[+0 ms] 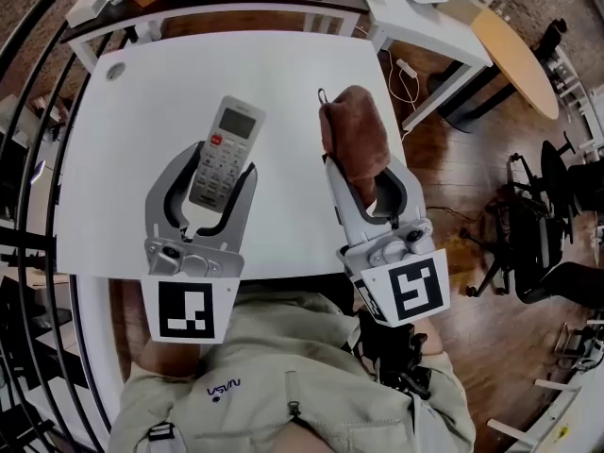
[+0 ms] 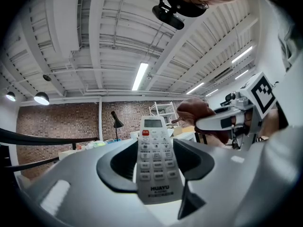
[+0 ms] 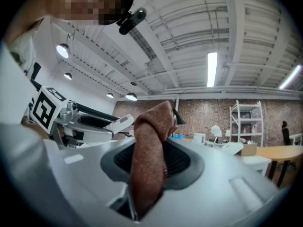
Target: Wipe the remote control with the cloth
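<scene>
A white remote control (image 1: 226, 144) with a red button lies lengthwise between the jaws of my left gripper (image 1: 217, 173), which is shut on it above the white table (image 1: 123, 159). In the left gripper view the remote (image 2: 154, 160) faces buttons up and sticks out past the jaws. To its right my right gripper (image 1: 366, 182) is shut on a bunched brown cloth (image 1: 354, 135), which stands up between the jaws in the right gripper view (image 3: 149, 169). The two grippers hold side by side and apart. Each shows in the other's view: the right gripper (image 2: 227, 122) and the left gripper (image 3: 90, 126).
A second white desk (image 1: 425, 17) and a round wooden tabletop (image 1: 514, 55) stand at the back right. Office chairs (image 1: 557, 215) are on the wooden floor to the right. A cluttered desk (image 1: 236, 8) runs behind the table, and a black railing (image 1: 28, 159) borders the left.
</scene>
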